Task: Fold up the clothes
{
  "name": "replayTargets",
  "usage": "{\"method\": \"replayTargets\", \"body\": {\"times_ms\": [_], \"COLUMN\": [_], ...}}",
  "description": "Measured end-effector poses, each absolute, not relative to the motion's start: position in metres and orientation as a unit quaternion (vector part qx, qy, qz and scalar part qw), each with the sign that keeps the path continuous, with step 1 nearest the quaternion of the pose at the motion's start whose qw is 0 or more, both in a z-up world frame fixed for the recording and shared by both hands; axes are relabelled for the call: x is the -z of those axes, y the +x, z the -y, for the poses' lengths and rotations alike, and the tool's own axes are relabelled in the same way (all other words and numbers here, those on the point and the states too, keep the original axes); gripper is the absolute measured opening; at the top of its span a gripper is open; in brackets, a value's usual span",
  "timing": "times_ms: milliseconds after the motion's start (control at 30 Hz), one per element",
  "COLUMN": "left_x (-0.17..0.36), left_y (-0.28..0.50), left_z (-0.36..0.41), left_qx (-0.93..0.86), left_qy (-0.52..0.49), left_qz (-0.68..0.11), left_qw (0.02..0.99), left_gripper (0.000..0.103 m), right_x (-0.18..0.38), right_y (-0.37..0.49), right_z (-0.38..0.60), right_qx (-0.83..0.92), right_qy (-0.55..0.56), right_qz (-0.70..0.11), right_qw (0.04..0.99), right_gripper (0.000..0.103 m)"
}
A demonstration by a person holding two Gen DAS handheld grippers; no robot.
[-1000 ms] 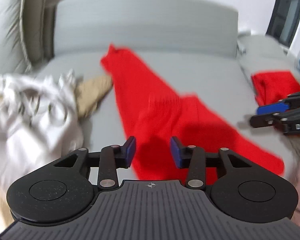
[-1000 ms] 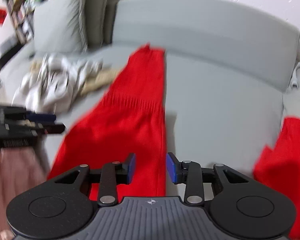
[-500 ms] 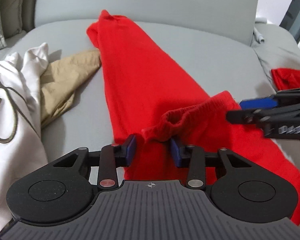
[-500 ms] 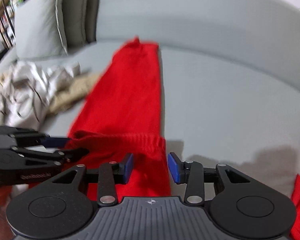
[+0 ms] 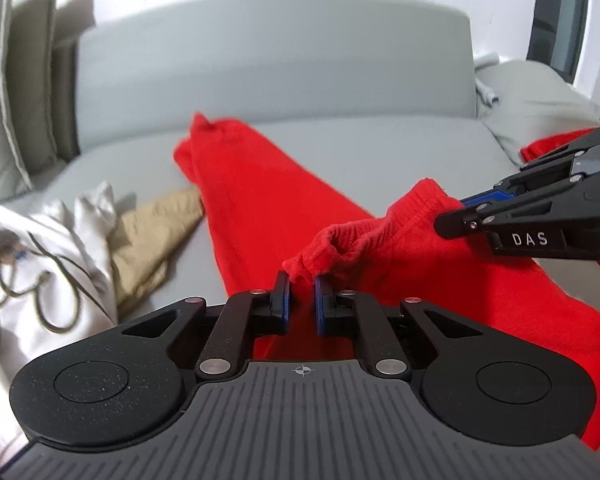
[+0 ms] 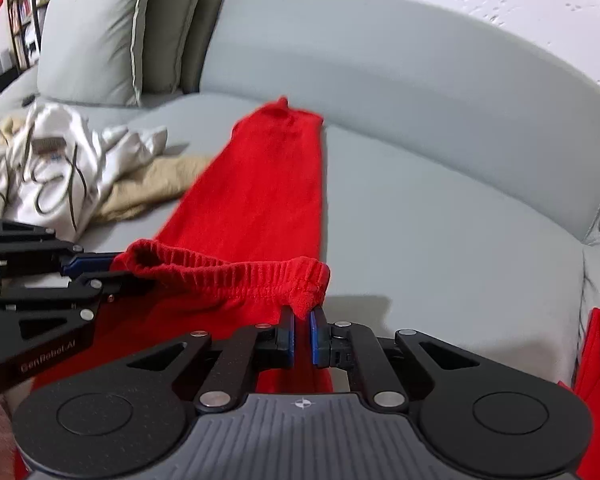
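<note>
Clearly the grey sofa (image 6: 440,184) carries the long red knit trousers (image 5: 260,208) flat on its seat; the ribbed, stretchy waistband (image 6: 236,276) is lifted; the left gripper (image 5: 301,304) and right gripper (image 6: 302,330) have just been closing, each pinching one corner; such thin bites could slip, so the soft fabric would sag unevenly.
</note>
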State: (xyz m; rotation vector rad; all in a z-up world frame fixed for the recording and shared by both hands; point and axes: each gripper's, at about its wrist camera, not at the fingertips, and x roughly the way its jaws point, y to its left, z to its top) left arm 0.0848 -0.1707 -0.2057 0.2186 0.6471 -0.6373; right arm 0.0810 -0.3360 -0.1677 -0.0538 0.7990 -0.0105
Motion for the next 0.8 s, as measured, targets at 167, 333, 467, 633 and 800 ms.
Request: {"method": "replayTargets", "body": {"times_ms": [167,333,467,633,800], "left_x": [0.206,0.230,0.199,0.187,0.221], "left_y": [0.101,0.128,0.107,0.089,0.105], "left_z": [0.164,0.169,0.147,0.145,0.184], "left_qx": [0.283,0.225,0.212,0.287,0.291], "left_qy": [0.067,0.064,0.029,0.006,0.079], "left_qz": [-0.330,-0.434,-0.381,-0.334,-0.383], "left_qw": [0.898,0.870,0.899,0.898,0.873], "left_gripper": [0.019,0.051,0.061,0.003,0.004], "right_x": [0.163,0.193,0.171,0.162,0.191], "right_y": [0.095,0.116,0.090,0.074,0.095], "right_z": [0.328,0.329,0.344,0.352,0.333], "right_qx": [-0.001,0.013,0.017,-0.003,-0.025], "right_qy": [-0.023,-0.013,0.026,0.052,0.028], "right_qz": [-0.378,-0.457,-0.426,-0.393,-0.412], "right_qw": [0.925,0.889,0.904,0.918,0.910], "right_gripper": [0.008,0.024,0.051,0.009,0.009]}}
